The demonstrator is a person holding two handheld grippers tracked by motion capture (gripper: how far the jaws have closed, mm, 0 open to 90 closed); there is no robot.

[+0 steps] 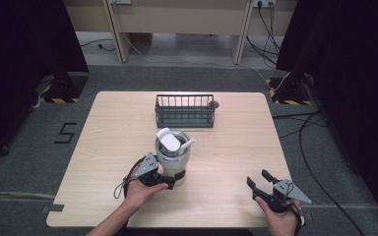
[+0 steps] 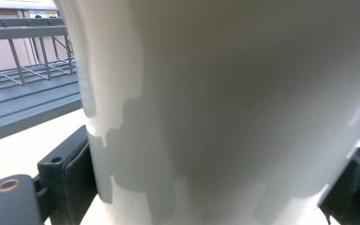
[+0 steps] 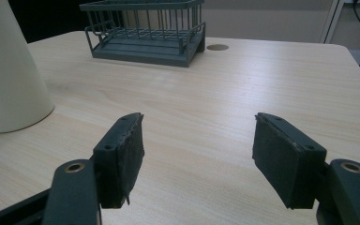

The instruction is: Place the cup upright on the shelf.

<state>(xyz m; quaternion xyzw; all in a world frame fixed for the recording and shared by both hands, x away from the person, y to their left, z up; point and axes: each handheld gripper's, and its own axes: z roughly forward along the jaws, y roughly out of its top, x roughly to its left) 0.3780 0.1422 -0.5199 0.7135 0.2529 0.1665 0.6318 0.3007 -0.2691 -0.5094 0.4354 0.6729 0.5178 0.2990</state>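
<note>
1. The left gripper (image 1: 170, 181) is clamped on the lower body of the white tumbler (image 1: 172, 156); its jaws press on both sides of the wall. The tumbler stands upright on the bench (image 1: 118, 137), a little toward the near edge and left of the middle, with its flip lid raised.
2. The right gripper (image 1: 259, 179) is spread wide with nothing between the jaws, over the bench near the near right corner, well apart from the tumbler.
3. Risk, as I judge it: the grip is low and the wall looks smooth and narrows downward, so the tumbler may slide or tip over the jaws if it is lifted quickly.
4. The open lid and the white piece leaning at the rim may shake loose or spill if the tumbler tilts.
5. The dark wire basket (image 1: 185, 111) stands near the far edge, just behind the tumbler. Its front rail would stand in the way of a low forward move; the tumbler would have to rise over it.
</note>
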